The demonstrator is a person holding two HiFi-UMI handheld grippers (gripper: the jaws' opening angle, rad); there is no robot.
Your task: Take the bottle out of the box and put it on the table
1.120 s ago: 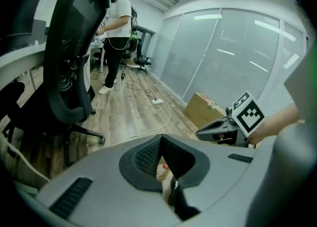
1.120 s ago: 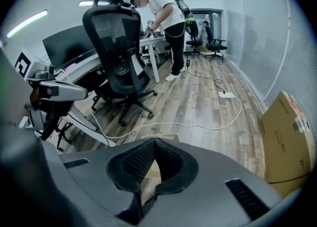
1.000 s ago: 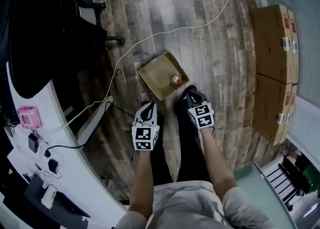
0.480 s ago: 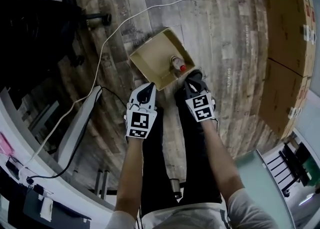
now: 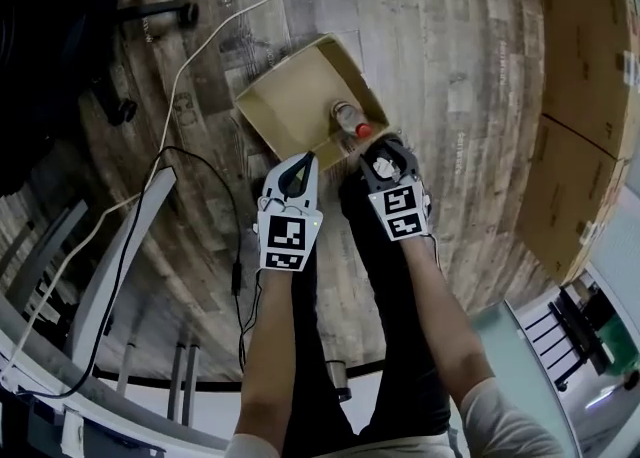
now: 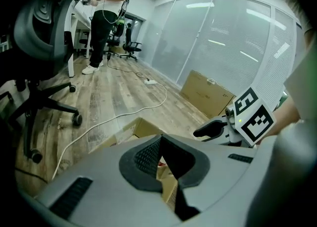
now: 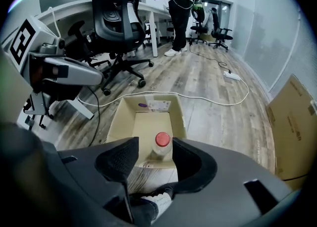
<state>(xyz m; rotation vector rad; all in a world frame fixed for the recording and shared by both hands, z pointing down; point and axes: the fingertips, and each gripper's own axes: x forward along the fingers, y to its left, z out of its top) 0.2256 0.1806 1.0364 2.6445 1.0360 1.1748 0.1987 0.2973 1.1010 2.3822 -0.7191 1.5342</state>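
An open cardboard box [image 5: 285,106] stands on the wooden floor. A clear bottle [image 5: 349,118] with a red cap stands upright in its near right corner. My right gripper [image 5: 379,153] hangs just above and short of the bottle; its jaws have just been opening and now stand open, holding nothing. In the right gripper view the bottle [image 7: 161,147] shows between the right gripper's [image 7: 154,145] fingers, farther down, inside the box [image 7: 144,122]. My left gripper [image 5: 305,160] is shut and empty over the box's near edge. In its own view the left gripper [image 6: 161,139] points at the box [image 6: 142,127].
A white cable [image 5: 230,31] runs across the floor behind the box. Large stacked cartons [image 5: 585,96] stand at the right. A black office chair [image 7: 119,18] and a white desk leg [image 5: 110,266] are at the left. A person [image 7: 179,3] stands far off.
Both grippers have come down toward the box, which now looks larger and closer. The right gripper's jaws have spread apart; the left stays shut.
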